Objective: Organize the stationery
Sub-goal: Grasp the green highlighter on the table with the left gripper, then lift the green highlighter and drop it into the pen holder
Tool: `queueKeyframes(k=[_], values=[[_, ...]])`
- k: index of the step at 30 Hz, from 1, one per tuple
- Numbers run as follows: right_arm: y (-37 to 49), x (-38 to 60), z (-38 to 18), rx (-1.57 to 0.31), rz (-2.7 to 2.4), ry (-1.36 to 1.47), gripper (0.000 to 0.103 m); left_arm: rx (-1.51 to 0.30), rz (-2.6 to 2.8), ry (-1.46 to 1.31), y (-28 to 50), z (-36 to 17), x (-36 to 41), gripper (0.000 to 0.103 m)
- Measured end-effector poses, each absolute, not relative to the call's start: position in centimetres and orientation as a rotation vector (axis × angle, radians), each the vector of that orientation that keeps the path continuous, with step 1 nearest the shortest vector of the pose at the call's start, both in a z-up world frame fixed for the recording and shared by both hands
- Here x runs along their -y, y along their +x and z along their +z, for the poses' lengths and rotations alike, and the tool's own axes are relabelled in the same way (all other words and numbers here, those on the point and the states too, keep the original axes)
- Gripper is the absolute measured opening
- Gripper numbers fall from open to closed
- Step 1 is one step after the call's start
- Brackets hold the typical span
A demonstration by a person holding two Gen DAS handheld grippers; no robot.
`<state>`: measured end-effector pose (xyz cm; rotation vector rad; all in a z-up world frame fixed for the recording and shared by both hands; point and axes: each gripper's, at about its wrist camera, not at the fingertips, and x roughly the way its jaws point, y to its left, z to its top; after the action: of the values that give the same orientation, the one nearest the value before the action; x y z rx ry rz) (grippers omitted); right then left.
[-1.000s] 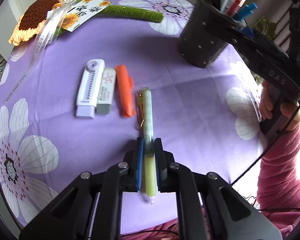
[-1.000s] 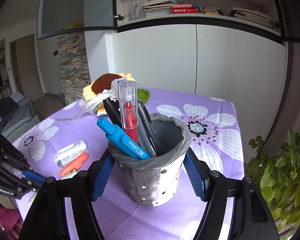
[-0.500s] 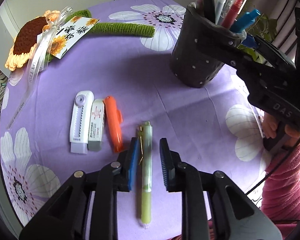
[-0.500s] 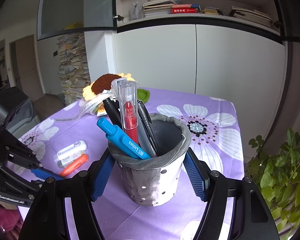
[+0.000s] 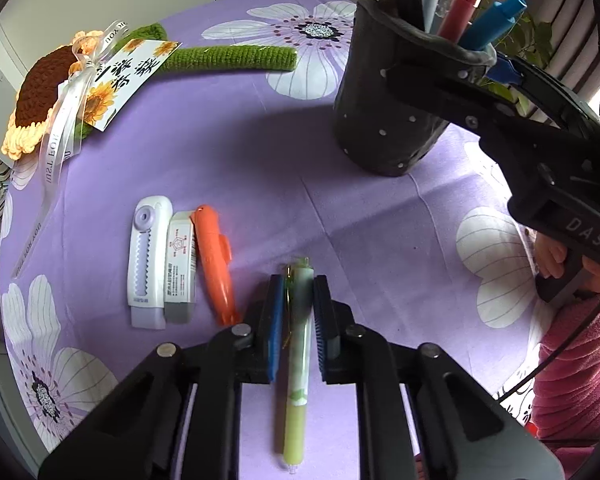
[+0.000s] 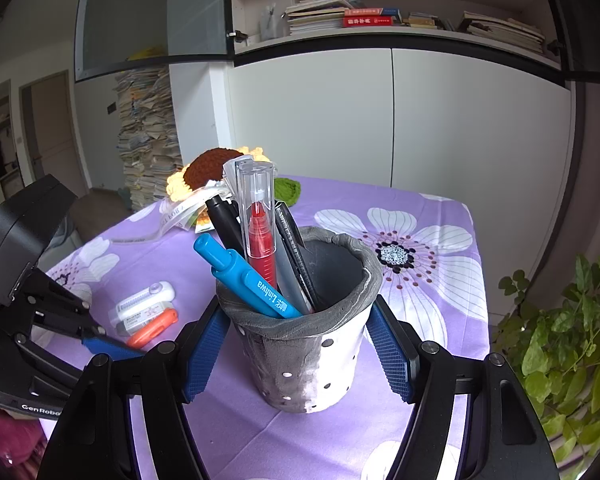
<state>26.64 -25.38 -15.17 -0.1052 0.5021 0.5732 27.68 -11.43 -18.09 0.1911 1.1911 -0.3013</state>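
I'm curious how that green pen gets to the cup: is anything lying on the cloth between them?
Nothing visible does. The purple tablecloth between the green pen and the pen holder is bare; the orange marker lies off to the pen's left, and the holder's mouth has free room.

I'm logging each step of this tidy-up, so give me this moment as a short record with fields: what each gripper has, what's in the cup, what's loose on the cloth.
left gripper: closing, green pen between its pads, lying on the purple tablecloth
right gripper: shut on the grey pen cup, cup upright on the cloth
in the cup: blue pen, red pen, black pen, others
loose on cloth: white correction tape, eraser, orange marker, side by side
far edge: crochet sunflower
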Motion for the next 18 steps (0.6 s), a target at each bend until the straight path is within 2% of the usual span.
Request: queueKeyframes(k=[4,18], values=[[26.7,25.4,-15.2,-0.502,0.574,-0.105,0.071,-1.137,-0.29,0.167,27.2,-16.2,10.7,0.012],[26.7,25.4,-15.2,-0.502,0.573,-0.107,0.071,-0.805,-0.352,0.118,23.5,-3.7,10.7,0.012]])
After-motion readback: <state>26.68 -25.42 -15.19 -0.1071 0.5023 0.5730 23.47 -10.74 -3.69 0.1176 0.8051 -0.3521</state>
